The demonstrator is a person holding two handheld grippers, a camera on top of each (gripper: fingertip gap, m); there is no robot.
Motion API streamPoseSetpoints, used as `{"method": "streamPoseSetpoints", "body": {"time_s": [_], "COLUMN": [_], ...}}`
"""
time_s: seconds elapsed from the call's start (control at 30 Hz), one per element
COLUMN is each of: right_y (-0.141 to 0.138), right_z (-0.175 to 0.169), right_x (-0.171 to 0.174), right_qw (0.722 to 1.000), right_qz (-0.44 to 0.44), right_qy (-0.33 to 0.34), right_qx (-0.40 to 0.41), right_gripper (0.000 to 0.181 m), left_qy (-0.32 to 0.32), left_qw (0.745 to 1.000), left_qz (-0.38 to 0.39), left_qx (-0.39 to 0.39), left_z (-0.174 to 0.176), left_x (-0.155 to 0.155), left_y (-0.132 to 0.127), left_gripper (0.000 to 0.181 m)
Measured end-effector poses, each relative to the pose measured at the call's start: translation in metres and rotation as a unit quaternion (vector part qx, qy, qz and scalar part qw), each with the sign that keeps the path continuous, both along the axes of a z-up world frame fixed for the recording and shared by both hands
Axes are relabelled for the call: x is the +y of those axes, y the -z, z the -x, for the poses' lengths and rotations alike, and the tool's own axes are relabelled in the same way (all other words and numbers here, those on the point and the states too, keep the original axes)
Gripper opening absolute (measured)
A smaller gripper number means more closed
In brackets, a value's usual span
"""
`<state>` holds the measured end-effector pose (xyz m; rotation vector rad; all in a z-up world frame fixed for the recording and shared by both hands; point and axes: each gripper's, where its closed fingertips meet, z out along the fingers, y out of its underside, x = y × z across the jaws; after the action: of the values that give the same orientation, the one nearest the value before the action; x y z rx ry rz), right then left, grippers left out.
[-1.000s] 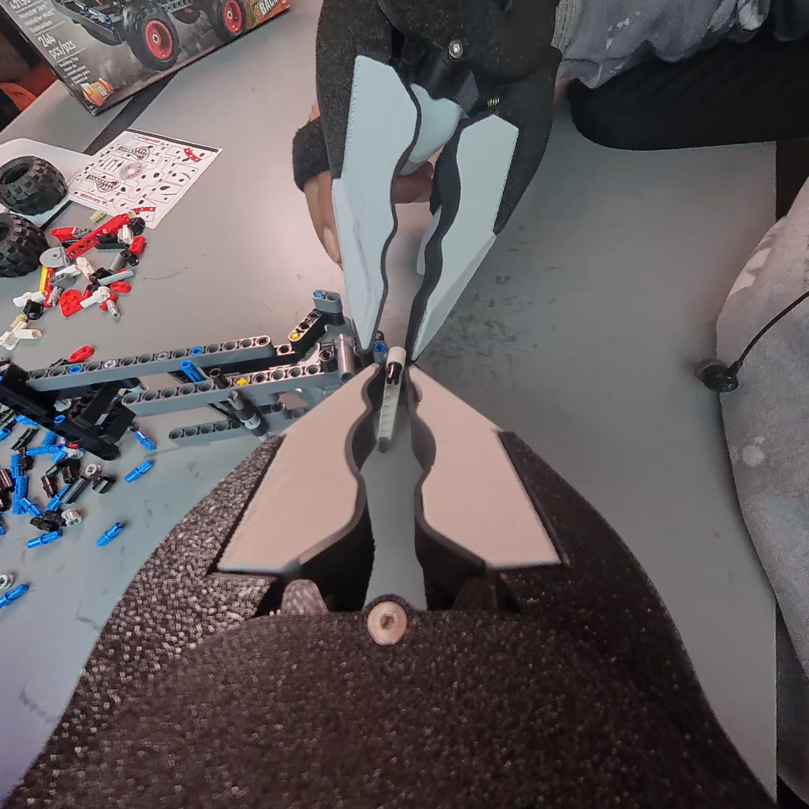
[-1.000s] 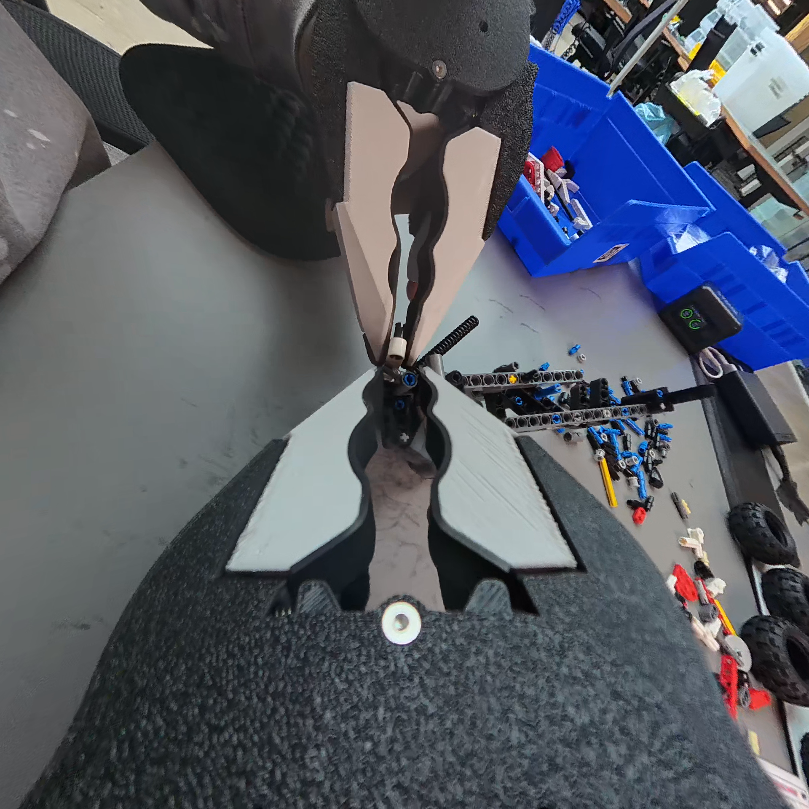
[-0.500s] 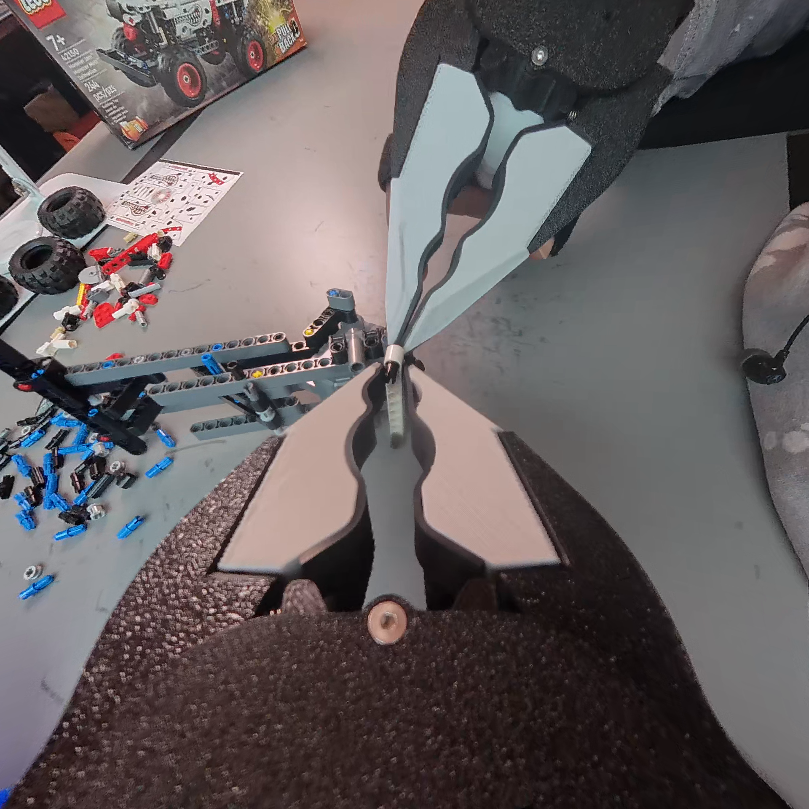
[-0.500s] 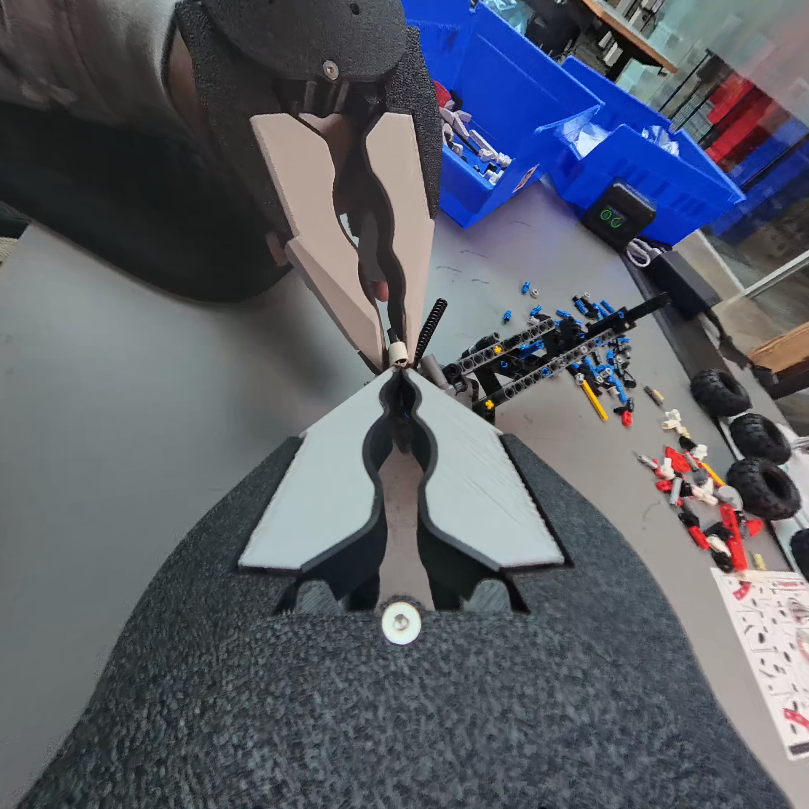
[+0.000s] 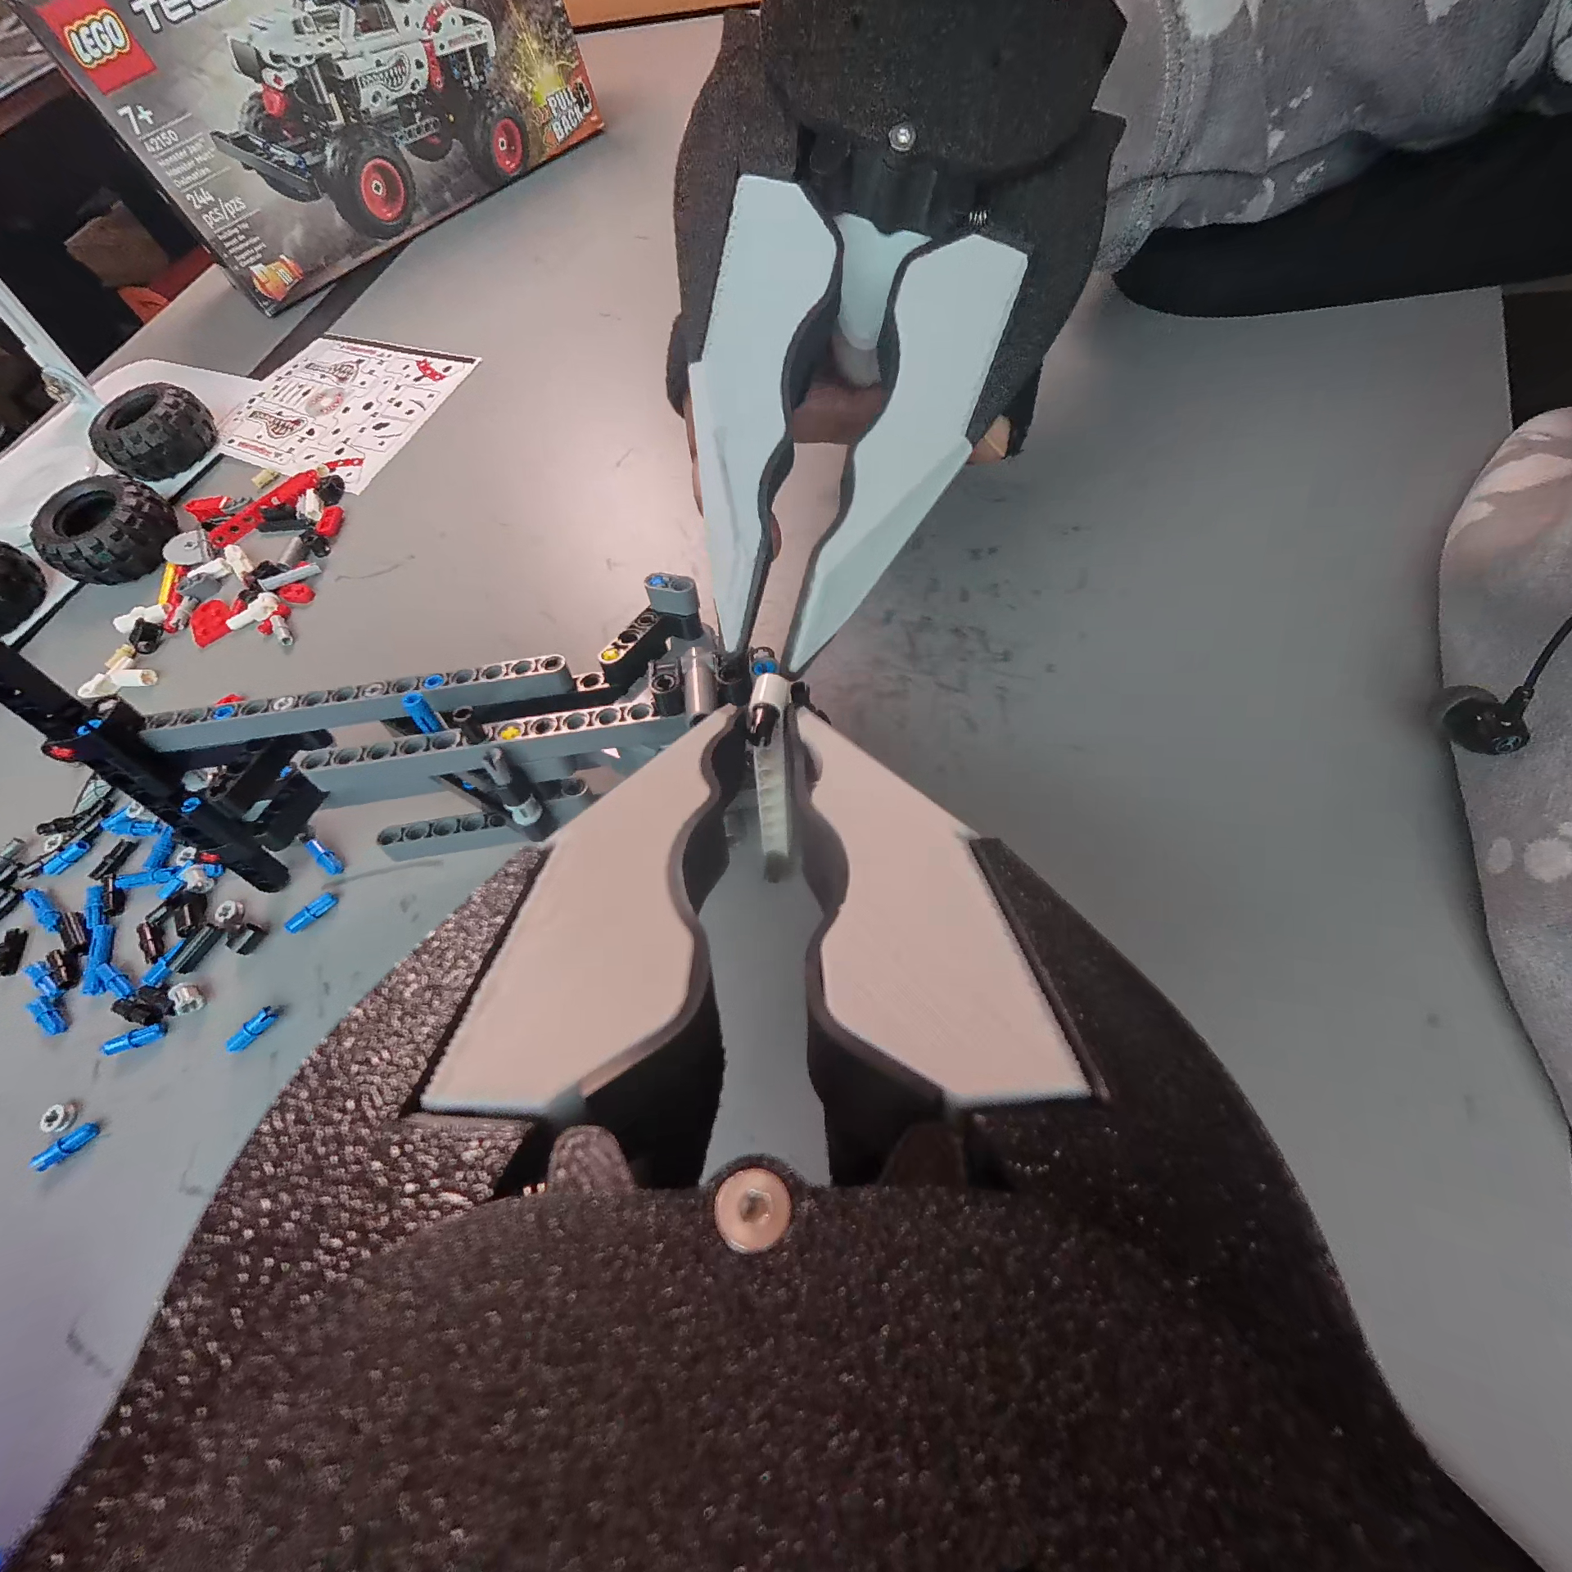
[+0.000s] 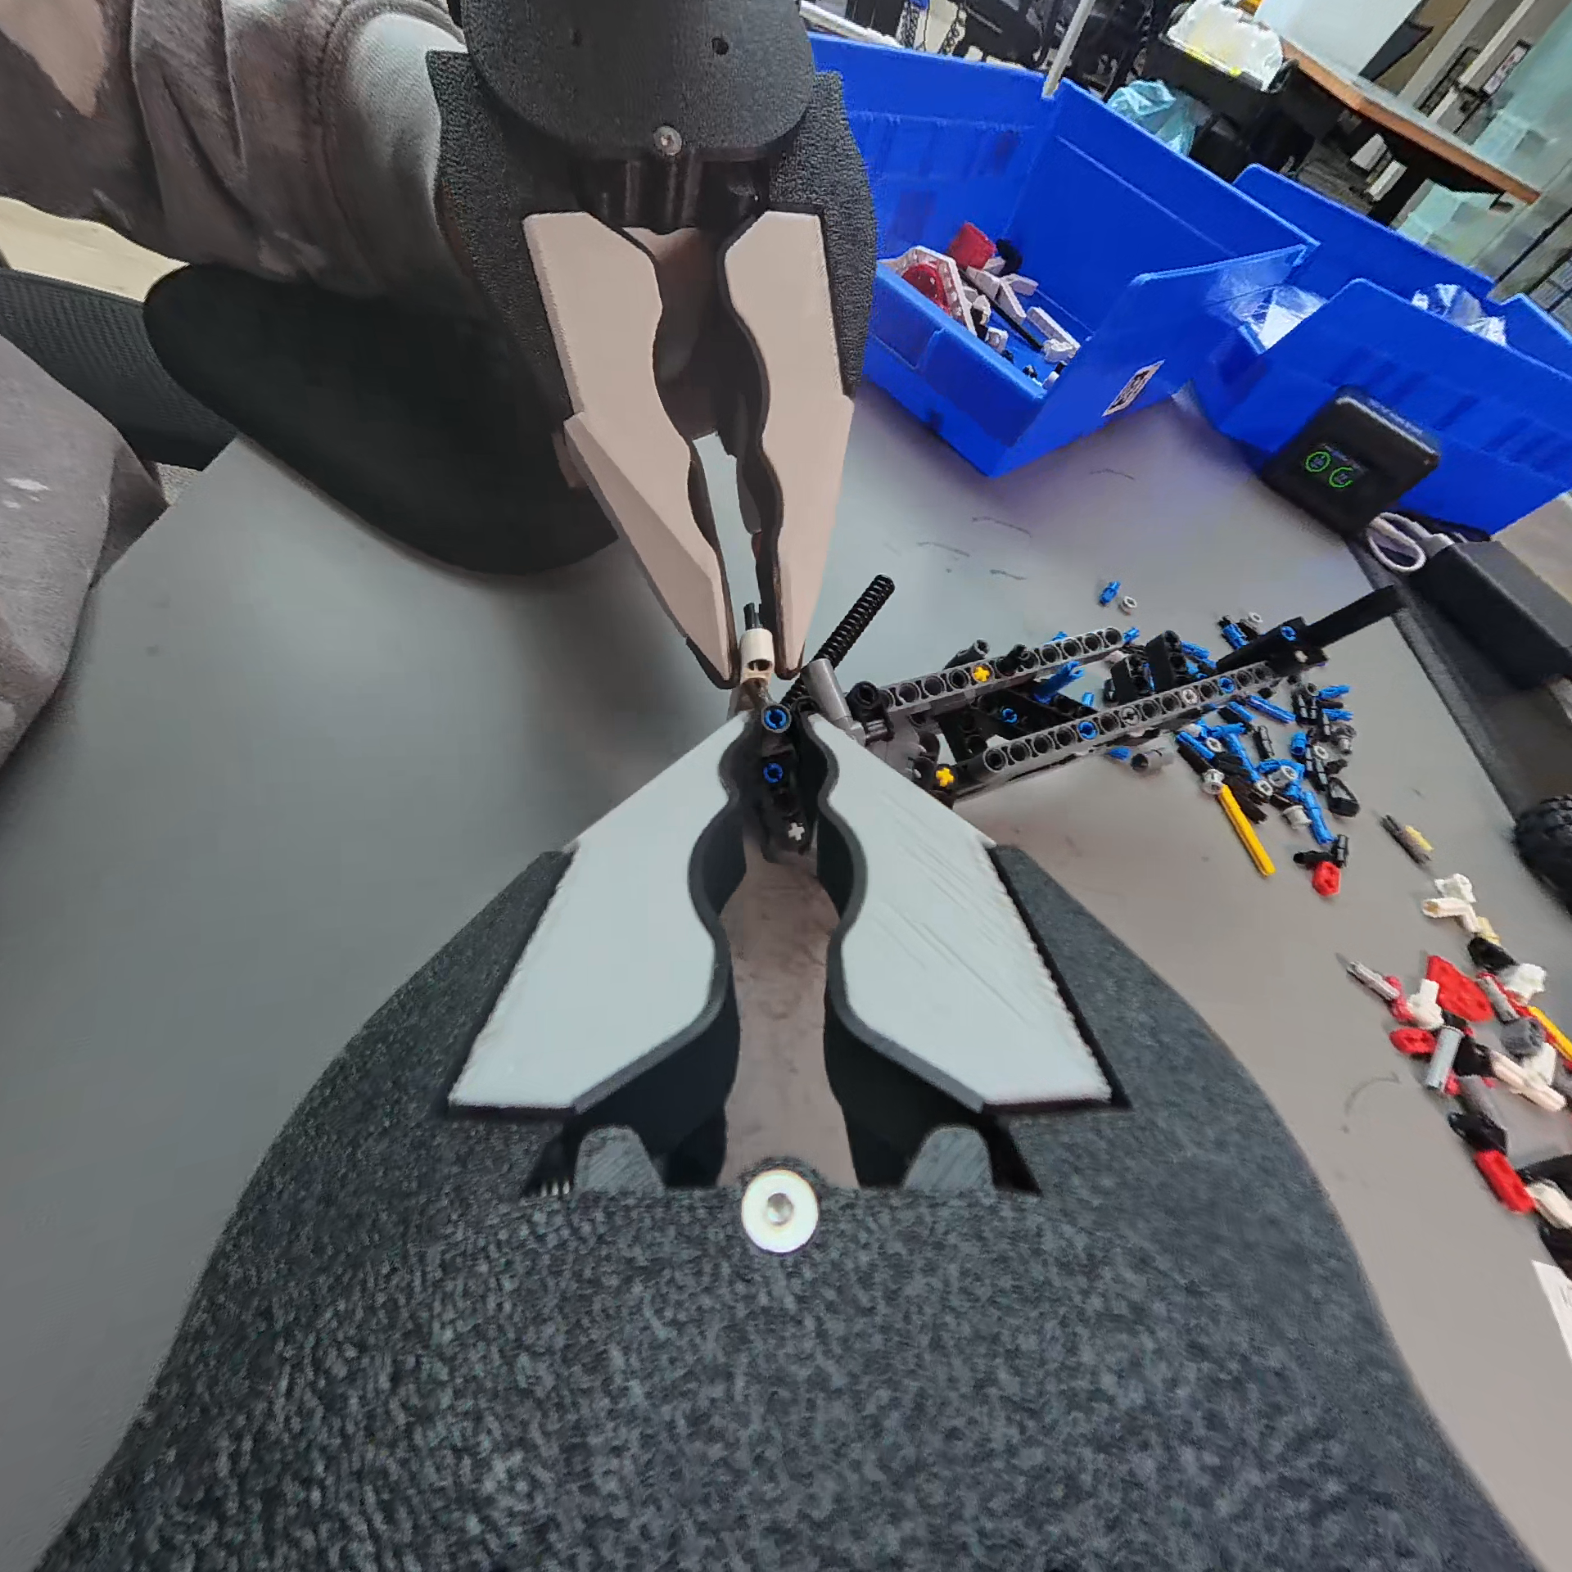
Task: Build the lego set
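Left wrist view, near to far. Left tongs (image 5: pixel 766 731): coarse black pebbled body, two flat tan wedge fingers with wavy inner edges, closed on a pale ribbed beam (image 5: pixel 772 808) capped by a small light bushing (image 5: pixel 766 693). Right tongs (image 5: pixel 766 659): same build with pale grey fingers, reaching in from the far side, tips meeting the left pair at the frame's end. Lego frame (image 5: pixel 476 723): long grey perforated beams in parallel, joined by blue and black pins, one end raised in the tongs, the other by a black crossbeam (image 5: pixel 153 783). Surface (image 5: pixel 1148 766): smooth grey, lightly scuffed. Loose blue and black pins (image 5: pixel 111 944): scattered at left. Red and white small parts (image 5: pixel 230 578): heaped further back. Knobbly black rubber tyres (image 5: pixel 102 527): rounded, deep tread, at the left edge. Sticker sheet (image 5: pixel 349 408): flat white paper. Printed cardboard box (image 5: pixel 332 128): far left.

Right wrist view. Right tongs (image 6: pixel 770 723): grey fingers clamped on a black pin-studded link (image 6: pixel 778 791) of the Lego frame (image 6: pixel 1063 706). Left tongs (image 6: pixel 753 668): tan fingers pinching the beige bushing (image 6: pixel 755 659). Black coil spring (image 6: pixel 851 621): slanting upward just beside. Blue plastic bins (image 6: pixel 1063 281): glossy, angular, at the back, one holding mixed parts.
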<state>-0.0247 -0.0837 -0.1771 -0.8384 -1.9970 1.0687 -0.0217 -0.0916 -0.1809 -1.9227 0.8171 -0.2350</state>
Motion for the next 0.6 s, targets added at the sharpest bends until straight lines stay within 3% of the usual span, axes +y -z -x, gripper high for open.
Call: {"method": "streamPoseSetpoints", "body": {"time_s": [0.2,0.37,0.6], "right_y": [0.000,-0.001,0.000], "right_z": [0.000,0.003,0.004], "right_x": [-0.004,-0.009,-0.013], "right_qw": [1.000,1.000,0.999], "right_qz": [0.010,0.022,0.027], "right_qy": [-0.001,-0.001,-0.009], "right_qx": [0.002,0.005,0.016], "right_gripper": [0.008,0.008,0.011], "left_qy": [0.007,0.039,0.037], "left_qw": [1.000,0.999,0.998], "left_qz": [0.001,0.021,0.048], "left_qx": [0.000,-0.022,0.011], "left_z": [0.000,-0.004,0.005], "left_x": [-0.004,-0.011,-0.011], "left_y": [0.000,-0.001,0.013], "left_gripper": [0.011,0.022,0.010]}}
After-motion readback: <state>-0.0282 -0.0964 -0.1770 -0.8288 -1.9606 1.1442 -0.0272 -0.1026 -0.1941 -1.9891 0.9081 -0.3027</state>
